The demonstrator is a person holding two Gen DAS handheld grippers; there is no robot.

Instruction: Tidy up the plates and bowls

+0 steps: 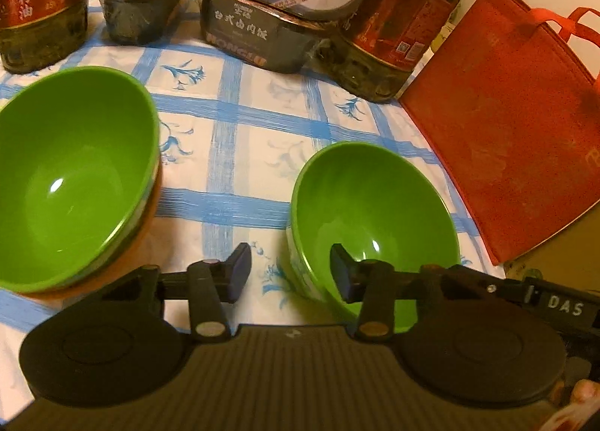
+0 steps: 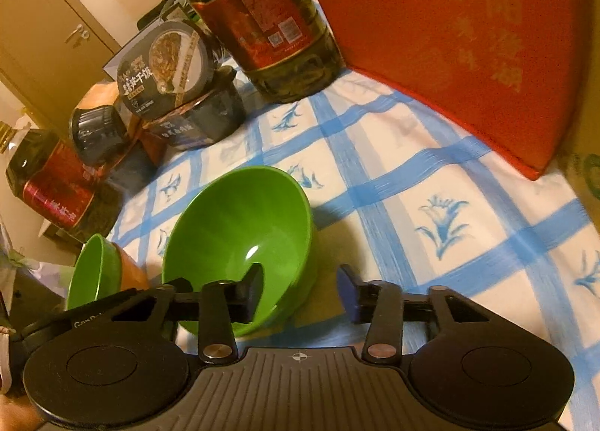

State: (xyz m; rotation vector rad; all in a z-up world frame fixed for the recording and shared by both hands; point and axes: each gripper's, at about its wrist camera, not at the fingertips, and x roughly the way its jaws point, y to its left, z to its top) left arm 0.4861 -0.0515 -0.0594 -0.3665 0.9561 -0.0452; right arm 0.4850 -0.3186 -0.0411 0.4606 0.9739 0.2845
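Two green bowls stand on a blue-checked tablecloth [image 1: 232, 101]. In the left wrist view the single green bowl [image 1: 375, 213] is at centre right; the other green bowl [image 1: 71, 168] sits nested in an orange bowl [image 1: 150, 206] at the left. My left gripper [image 1: 290, 273] is open, its right finger over the single bowl's near rim, its left finger outside. In the right wrist view my right gripper [image 2: 300, 292] is open, its left finger inside the single bowl [image 2: 240, 240], its right finger outside. The nested pair [image 2: 99, 273] is at the far left.
Oil bottles [image 1: 41, 0] [image 2: 262, 18] and stacked instant-meal tubs [image 1: 258, 15] [image 2: 168, 71] line the back of the table. A red fabric bag [image 1: 502, 112] [image 2: 450, 37] stands at the right.
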